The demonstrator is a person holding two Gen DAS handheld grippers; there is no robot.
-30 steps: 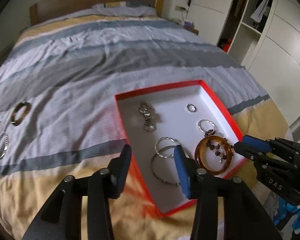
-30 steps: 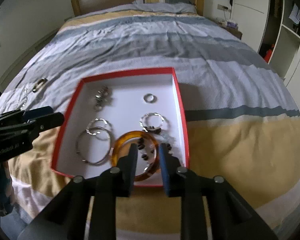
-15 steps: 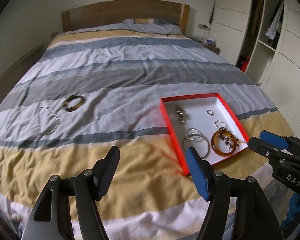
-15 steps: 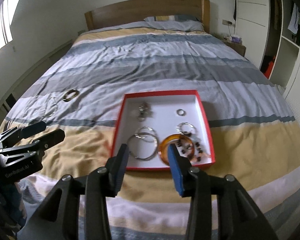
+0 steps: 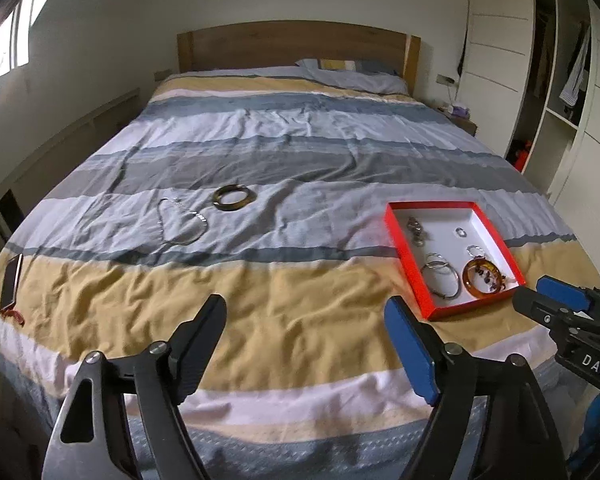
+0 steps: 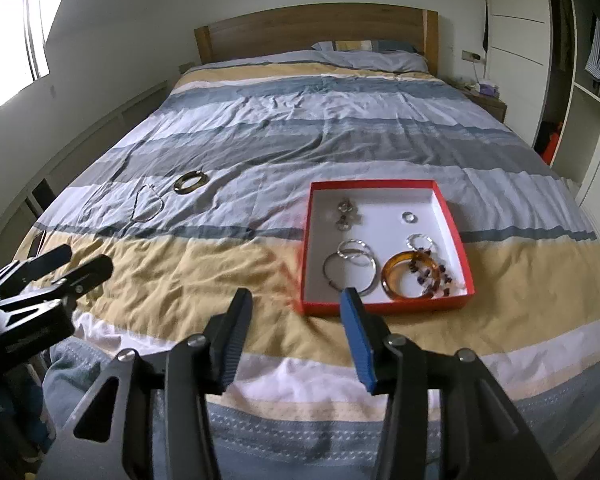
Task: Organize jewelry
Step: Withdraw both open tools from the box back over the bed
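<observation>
Left wrist view: left gripper point(image 5: 304, 322), empty, jaws opening wide. Dark bangle point(image 5: 233, 197) and thin necklace point(image 5: 182, 222) lie flat at centre-left of frame, above the gripper, well apart from the red box point(image 5: 404, 252) at right. Right gripper point(image 6: 294, 312), empty, jaws opening, sits nearer the box. Striped bedspread point(image 5: 300, 148), wrinkled; bedroom, wardrobe point(image 5: 496, 64) at right.

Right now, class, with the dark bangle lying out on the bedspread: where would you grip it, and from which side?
Grip the dark bangle across its near rim, coming down from above. It lies flat on the bedspread, so one finger can go inside the hole and one outside. The chain lies close on its left, so stay clear of that side.
</observation>
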